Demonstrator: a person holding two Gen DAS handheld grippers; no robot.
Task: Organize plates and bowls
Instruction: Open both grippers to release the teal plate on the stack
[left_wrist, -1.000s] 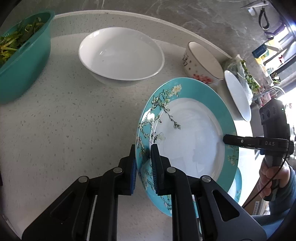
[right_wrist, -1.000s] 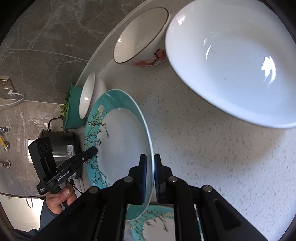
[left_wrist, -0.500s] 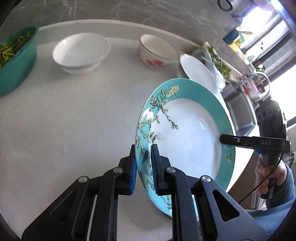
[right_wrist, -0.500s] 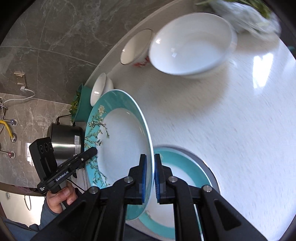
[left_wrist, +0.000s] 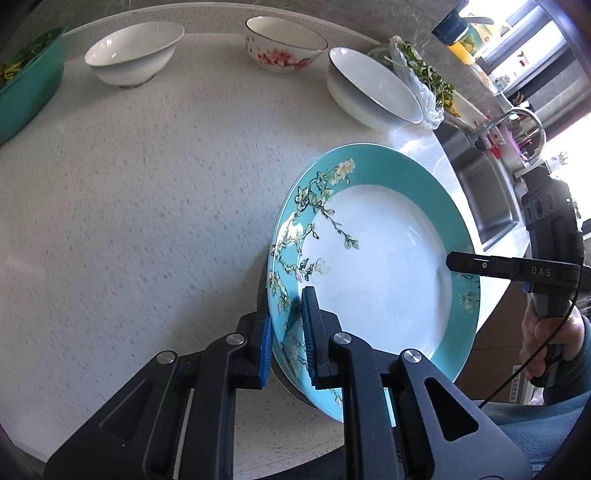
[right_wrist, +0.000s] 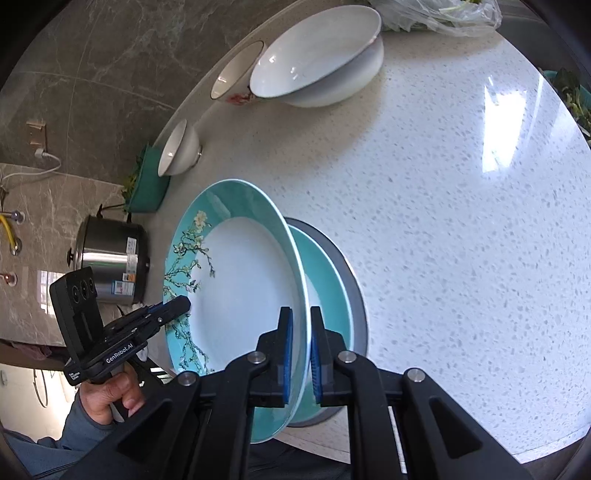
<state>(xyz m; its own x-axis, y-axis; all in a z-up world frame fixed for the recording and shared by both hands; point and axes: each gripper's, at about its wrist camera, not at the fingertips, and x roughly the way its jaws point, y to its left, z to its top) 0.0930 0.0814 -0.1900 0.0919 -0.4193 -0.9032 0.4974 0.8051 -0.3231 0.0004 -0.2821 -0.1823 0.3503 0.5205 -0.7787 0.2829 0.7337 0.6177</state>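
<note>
Countertop: white speckled stone countertop (left_wrist: 147, 206), filling most of both views.
Held plate: round teal-rimmed ceramic plate with blossom-branch print (left_wrist: 380, 266), tilted, at 4 o'clock in the left view, just over a second teal plate (right_wrist: 328, 280) lying on the counter.
Bowls: wide white bowl (left_wrist: 373, 88) at 1 o'clock, flower-painted bowl (left_wrist: 284, 48) at 12, small white bowl (left_wrist: 133, 51) at 11.
Left gripper (left_wrist: 287, 332): pinching the plate's near rim.
Right gripper (right_wrist: 300, 347): clamped on the opposite rim.

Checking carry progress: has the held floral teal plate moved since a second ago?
Yes. The floral teal plate has drawn back from the large white bowl, now over a second teal plate.
</note>
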